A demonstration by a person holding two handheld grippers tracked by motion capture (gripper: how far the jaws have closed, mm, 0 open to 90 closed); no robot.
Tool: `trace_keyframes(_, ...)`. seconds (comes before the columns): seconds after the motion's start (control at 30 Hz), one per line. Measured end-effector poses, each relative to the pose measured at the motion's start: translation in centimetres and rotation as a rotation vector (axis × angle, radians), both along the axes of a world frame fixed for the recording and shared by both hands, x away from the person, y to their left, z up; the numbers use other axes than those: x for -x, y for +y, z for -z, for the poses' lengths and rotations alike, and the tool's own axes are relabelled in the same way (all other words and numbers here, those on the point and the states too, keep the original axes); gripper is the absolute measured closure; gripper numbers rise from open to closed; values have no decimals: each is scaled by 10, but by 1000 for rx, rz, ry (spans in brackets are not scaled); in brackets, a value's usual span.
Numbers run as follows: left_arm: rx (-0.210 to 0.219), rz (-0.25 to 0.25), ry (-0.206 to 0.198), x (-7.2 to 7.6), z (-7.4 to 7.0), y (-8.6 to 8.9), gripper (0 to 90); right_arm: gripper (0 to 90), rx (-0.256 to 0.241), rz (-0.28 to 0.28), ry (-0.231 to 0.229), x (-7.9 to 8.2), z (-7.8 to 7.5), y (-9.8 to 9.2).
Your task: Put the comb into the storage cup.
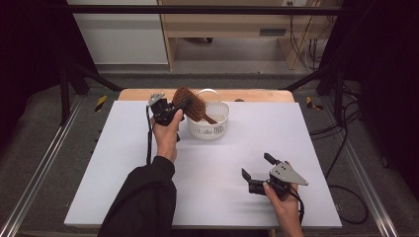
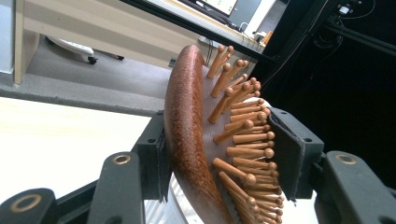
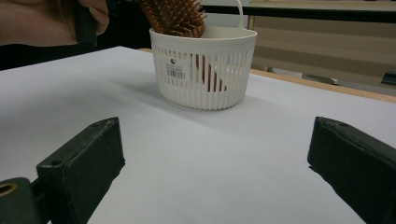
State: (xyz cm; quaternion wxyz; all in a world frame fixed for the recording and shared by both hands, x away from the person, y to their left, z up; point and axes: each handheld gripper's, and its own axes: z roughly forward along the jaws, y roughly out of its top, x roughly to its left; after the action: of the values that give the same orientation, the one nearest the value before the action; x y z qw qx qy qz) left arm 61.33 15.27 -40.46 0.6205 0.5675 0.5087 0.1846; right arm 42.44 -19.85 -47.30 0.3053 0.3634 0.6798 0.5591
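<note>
My left gripper (image 1: 179, 109) clamps the wooden hairbrush (image 1: 190, 103) — handle down in the white basket (image 1: 210, 126) — while my right gripper (image 1: 257, 168) rests wide open.

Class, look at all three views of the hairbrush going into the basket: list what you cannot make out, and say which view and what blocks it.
- Brush handle tip: high view and right gripper view, hidden inside the basket behind its slatted wall.
- Basket label text: right gripper view, too small to read.
- Basket floor: left gripper view, covered by the brush head and the left tool.
- Right tool body: right gripper view, cut off by the bottom edge.
</note>
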Motion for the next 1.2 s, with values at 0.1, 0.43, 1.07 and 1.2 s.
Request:
trace_keyframes(0.1, 4, -2, 4, 0, 1, 1, 450, 38, 0, 0, 1, 0, 0, 0)
trace_keyframes(0.43, 11, -4, 9, 0, 3, 3, 448, 37, 0, -1, 2, 0, 0, 0)
trace_keyframes(1.07, 17, 0, 12, 0, 5, 6, 445, 37, 1, -5, 4, 0, 1, 1)
trace_keyframes(1.2, 20, 0, 14, 0, 5, 6, 441, 37, 2, -5, 3, 0, 1, 1)
